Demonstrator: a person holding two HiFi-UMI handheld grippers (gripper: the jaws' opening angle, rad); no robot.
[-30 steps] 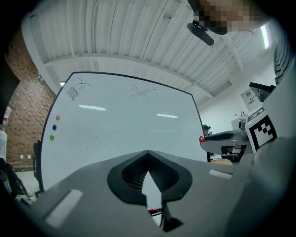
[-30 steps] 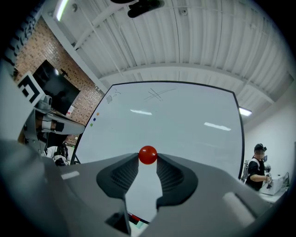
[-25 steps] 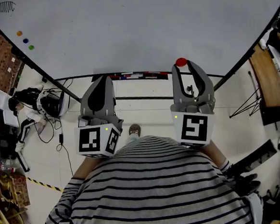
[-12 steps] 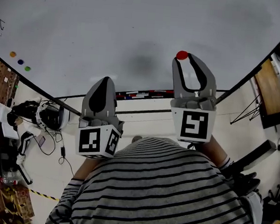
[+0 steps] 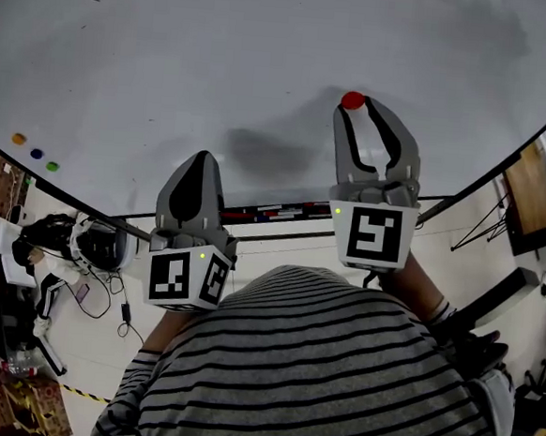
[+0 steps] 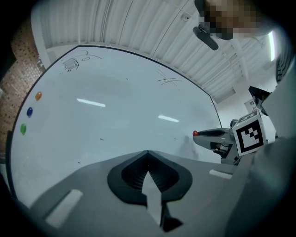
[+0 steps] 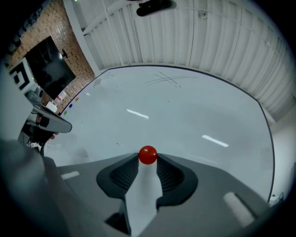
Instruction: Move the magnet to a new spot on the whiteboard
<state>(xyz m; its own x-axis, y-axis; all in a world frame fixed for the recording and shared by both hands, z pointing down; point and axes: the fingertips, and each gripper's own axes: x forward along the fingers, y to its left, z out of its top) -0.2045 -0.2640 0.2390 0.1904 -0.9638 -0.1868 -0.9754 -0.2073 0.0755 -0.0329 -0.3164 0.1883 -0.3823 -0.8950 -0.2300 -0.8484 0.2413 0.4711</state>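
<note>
A small red round magnet (image 5: pixel 353 100) is pinched between the tips of my right gripper (image 5: pixel 355 106), which is shut on it in front of the whiteboard (image 5: pixel 220 58). In the right gripper view the magnet (image 7: pixel 147 155) sits between the two fingertips, with the white board behind it. I cannot tell whether it touches the board. My left gripper (image 5: pixel 200 157) is shut with nothing in it, held lower and to the left near the board's bottom edge. The left gripper view shows the right gripper with the magnet (image 6: pixel 195 134) at the far right.
Orange (image 5: pixel 19 139), blue (image 5: pixel 36 153) and green (image 5: pixel 52 166) magnets sit at the board's left edge. A marker ledge (image 5: pixel 264 210) runs along the bottom of the board. Cables and a headset (image 5: pixel 97 244) lie on the floor at left; a wooden table (image 5: pixel 530 186) stands at right.
My right gripper has carried the red magnet from the board's bottom edge up over the board's surface. The left gripper has risen a little too, still shut.
</note>
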